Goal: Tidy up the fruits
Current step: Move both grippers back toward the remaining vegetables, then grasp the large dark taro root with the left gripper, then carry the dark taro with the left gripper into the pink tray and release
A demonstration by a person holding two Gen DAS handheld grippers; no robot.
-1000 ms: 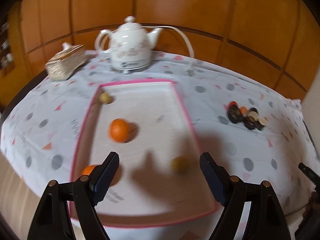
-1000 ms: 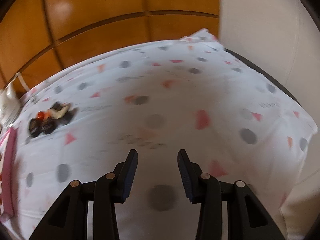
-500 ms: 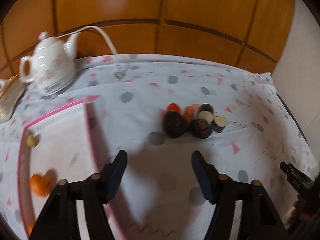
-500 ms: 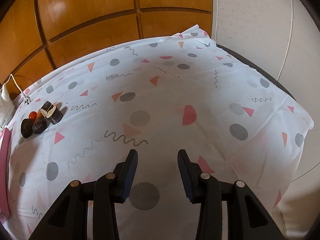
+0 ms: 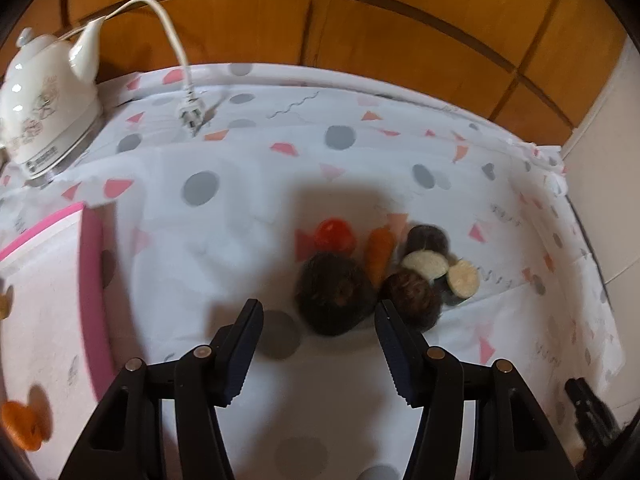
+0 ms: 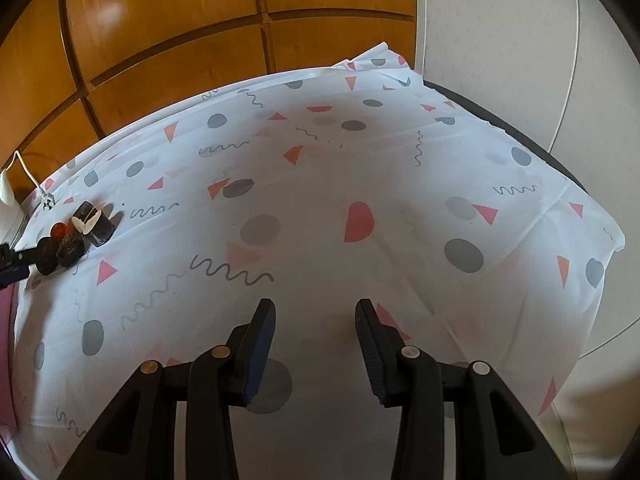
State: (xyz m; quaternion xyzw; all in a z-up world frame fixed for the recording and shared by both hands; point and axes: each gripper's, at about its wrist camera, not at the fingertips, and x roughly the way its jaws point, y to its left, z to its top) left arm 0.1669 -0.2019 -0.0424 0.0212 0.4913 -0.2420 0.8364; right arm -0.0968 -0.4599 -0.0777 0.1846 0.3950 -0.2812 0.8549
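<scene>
Two open grippers [image 5: 320, 344] [image 6: 316, 344], nothing held

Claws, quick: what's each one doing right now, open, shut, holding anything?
Left claw: open, empty, just short of the big dark fruit.
Right claw: open, empty, over bare tablecloth.

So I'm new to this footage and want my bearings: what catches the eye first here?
The heap of dark fruit, with a red one and an orange one behind, lies on the patterned cloth just ahead of the open left gripper. At far left stand a white teapot and a pink-rimmed tray. The right gripper hangs open over bare cloth, nothing between its fingers.
</scene>
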